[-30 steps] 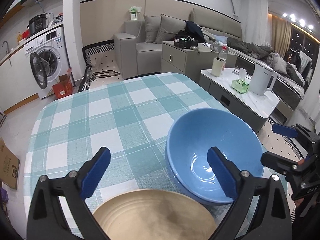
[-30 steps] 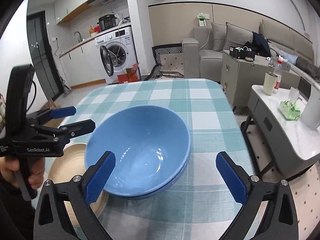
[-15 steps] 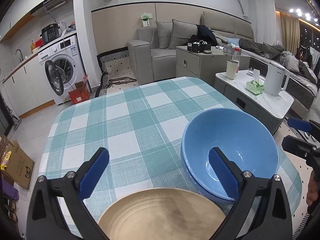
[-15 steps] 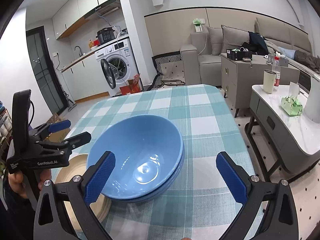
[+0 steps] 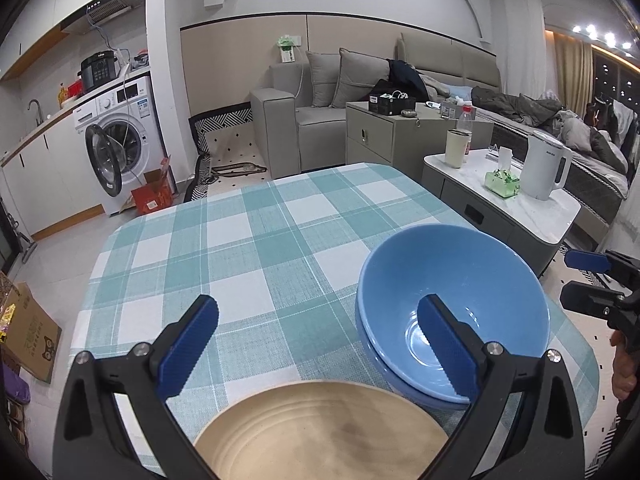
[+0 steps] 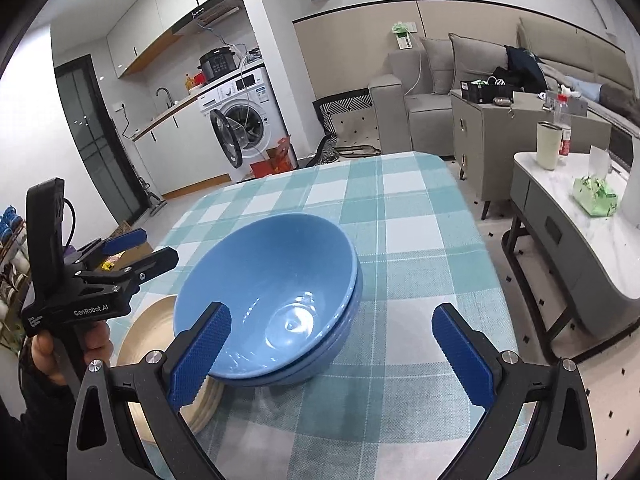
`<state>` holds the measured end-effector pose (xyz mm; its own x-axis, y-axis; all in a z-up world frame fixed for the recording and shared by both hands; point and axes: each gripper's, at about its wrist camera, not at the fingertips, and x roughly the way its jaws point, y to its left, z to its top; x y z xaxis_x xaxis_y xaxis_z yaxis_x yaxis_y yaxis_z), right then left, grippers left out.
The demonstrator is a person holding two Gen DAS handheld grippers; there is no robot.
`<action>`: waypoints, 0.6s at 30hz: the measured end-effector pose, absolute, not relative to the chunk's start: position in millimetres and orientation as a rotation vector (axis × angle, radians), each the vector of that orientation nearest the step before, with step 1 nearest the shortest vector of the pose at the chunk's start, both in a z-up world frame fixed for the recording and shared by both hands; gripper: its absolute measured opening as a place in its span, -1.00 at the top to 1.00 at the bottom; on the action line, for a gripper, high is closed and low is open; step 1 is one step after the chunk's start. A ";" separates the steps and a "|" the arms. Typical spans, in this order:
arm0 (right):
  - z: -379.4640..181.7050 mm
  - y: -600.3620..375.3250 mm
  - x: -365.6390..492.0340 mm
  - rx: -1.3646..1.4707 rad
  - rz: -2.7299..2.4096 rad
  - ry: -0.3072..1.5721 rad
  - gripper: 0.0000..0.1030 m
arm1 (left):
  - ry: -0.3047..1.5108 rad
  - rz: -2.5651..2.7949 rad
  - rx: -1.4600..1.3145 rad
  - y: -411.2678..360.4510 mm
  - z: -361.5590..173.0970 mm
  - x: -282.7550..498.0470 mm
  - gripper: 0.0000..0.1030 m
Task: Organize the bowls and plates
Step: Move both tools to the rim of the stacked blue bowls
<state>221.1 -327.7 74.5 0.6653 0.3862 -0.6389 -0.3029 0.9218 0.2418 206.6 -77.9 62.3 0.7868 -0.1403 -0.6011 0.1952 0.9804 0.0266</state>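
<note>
- Since the two glossy blue ceramic bowls [image 6: 276, 292] are already nested one inside the other, they stand as one stack on the table with the teal-and-white checked cloth [image 5: 248, 240], close to its near right corner.
- Just beside the stack, toward the near edge of the table, lies the round beige plate with raised rings [image 5: 320, 432]. In the right wrist view the lower bowl seems to overlap the plate rim a little; I cannot tell if they touch.
- The left gripper [image 5: 316, 344] hovers above the plate, its blue ribbed fingers wide apart and holding nothing. One finger stands before the bowl's inside only in the view.
- The right gripper [image 6: 328, 352] is also spread wide and empty, near the right edge of the table, facing the stack.
- I judge the bowls finished, and the plate is the piece that remains, if it needs a place.
- To do this well, take the plate by its free rim on the side away from the bowls, close fully before lifting, and raise it slowly so it does not push the stack toward the table edge.
- Glazed ware is slippery; a shallow pinch may slide.
</note>
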 end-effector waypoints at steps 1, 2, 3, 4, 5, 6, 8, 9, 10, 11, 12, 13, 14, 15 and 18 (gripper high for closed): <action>72.9 -329.1 221.6 0.123 0.388 0.751 -0.99 | 0.642 -0.183 0.088 -78.0 61.3 206.7 -0.95; 71.3 -331.0 222.1 0.130 0.381 0.752 -0.99 | 0.643 -0.186 0.084 -78.2 60.2 206.2 -0.95; 70.1 -331.9 223.0 0.134 0.377 0.751 -0.99 | 0.641 -0.192 0.080 -78.1 59.5 206.0 -0.95; 68.6 -332.7 223.8 0.135 0.367 0.747 -0.99 | 0.635 -0.201 0.075 -77.8 59.1 205.3 -0.95; 67.9 -333.8 223.7 0.134 0.349 0.737 -0.99 | 0.632 -0.207 0.070 -77.2 58.4 205.0 -0.95; 67.3 -335.3 223.5 0.132 0.321 0.723 -0.99 | 0.635 -0.209 0.067 -76.6 57.5 205.5 -0.95; 65.8 -336.9 223.8 0.124 0.279 0.705 -0.99 | 0.637 -0.203 0.064 -75.4 55.9 206.4 -0.95; 65.1 -338.6 222.7 0.129 0.265 0.689 -0.99 | 0.640 -0.202 0.060 -74.4 54.9 207.1 -0.95; 64.8 -340.3 222.3 0.139 0.266 0.680 -0.99 | 0.647 -0.206 0.054 -73.6 53.3 208.1 -0.95; 64.3 -342.0 222.0 0.153 0.271 0.675 -0.99 | 0.652 -0.208 0.046 -72.7 52.3 209.2 -0.95; 63.3 -343.1 221.8 0.166 0.274 0.674 -0.99 | 0.655 -0.207 0.037 -71.6 51.5 209.8 -0.95; 62.6 -343.7 222.1 0.172 0.280 0.676 -0.99 | 0.660 -0.206 0.031 -70.7 50.3 210.7 -0.95; 61.3 -343.6 223.1 0.177 0.292 0.685 -0.99 | 0.664 -0.206 0.024 -70.0 49.2 211.4 -0.95; 59.2 -342.9 224.3 0.180 0.310 0.700 -0.99 | 0.664 -0.210 0.009 -68.9 48.5 211.7 -0.95; 52.7 -337.4 228.1 0.169 0.346 0.727 -0.99 | 0.681 -0.227 -0.011 -68.7 45.5 212.1 -0.95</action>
